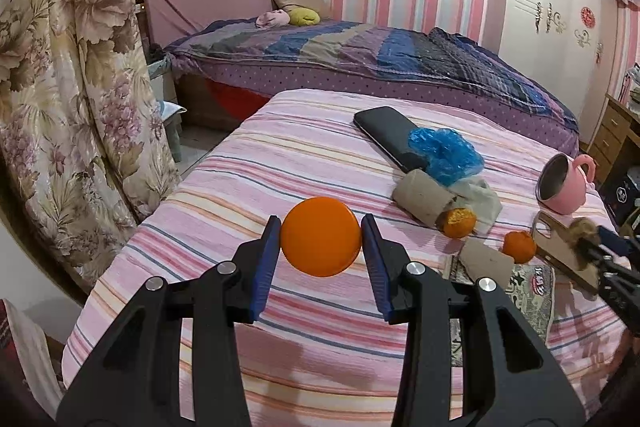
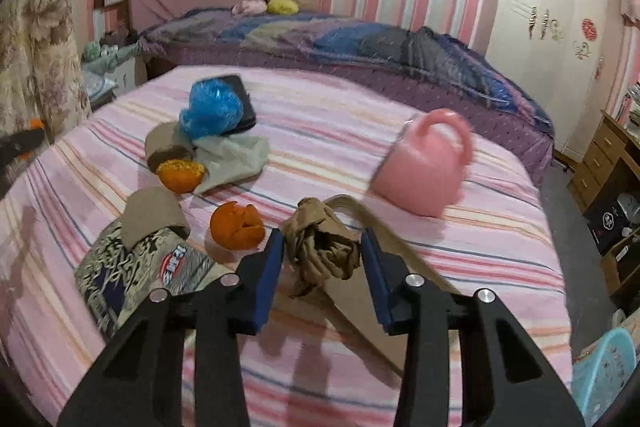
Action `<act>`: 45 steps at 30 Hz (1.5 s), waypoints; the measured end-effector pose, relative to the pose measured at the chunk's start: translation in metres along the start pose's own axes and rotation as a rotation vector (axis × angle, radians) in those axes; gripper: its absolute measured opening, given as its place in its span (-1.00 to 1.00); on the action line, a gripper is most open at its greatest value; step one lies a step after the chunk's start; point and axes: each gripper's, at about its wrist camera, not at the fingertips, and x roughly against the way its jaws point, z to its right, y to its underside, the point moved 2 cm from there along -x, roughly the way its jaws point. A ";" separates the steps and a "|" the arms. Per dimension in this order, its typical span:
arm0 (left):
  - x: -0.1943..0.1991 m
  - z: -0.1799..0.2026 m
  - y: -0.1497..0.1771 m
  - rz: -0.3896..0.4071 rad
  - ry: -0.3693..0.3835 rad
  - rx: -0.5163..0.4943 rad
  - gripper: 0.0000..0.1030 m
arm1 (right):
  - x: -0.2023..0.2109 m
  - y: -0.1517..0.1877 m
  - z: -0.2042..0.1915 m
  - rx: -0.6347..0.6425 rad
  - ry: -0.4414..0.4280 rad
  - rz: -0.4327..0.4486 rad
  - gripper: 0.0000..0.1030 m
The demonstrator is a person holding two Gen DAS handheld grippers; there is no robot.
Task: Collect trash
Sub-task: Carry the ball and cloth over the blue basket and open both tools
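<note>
My left gripper [image 1: 321, 235] is shut on a round orange lid [image 1: 321, 237], held above the pink striped table [image 1: 280, 155]. My right gripper [image 2: 322, 251] is shut on a crumpled brown paper wad [image 2: 322, 253], over a tan phone case [image 2: 360, 311]; it also shows in the left wrist view [image 1: 592, 239]. Loose trash lies on the table: two orange peels [image 2: 236, 225] [image 2: 180, 171], a blue plastic bag [image 2: 212, 109], a cardboard tube [image 1: 424, 197], a grey rag [image 2: 236, 155], a printed wrapper [image 2: 136, 271] and a cardboard scrap [image 2: 152, 211].
A pink mug [image 2: 424, 167] lies on its side on the table. A black phone [image 1: 390, 133] lies partly under the blue bag. A bed [image 1: 360, 55] stands behind the table, curtains [image 1: 68, 87] at left, a blue basket [image 2: 604, 371] at lower right.
</note>
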 end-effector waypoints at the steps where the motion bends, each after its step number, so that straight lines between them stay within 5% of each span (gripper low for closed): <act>1: 0.000 0.002 0.001 -0.001 0.001 -0.003 -0.22 | 0.009 0.002 0.004 0.000 0.008 0.009 -0.22; 14: 0.026 0.050 0.015 0.018 0.073 -0.072 -0.22 | 0.100 0.060 0.072 -0.079 0.155 0.071 -0.22; 33: 0.047 0.132 0.040 0.043 0.104 -0.193 -0.22 | 0.139 0.087 0.164 -0.155 0.254 0.112 -0.22; 45: 0.091 0.221 0.052 0.099 0.234 -0.283 -0.22 | 0.168 0.102 0.227 -0.220 0.364 0.125 -0.22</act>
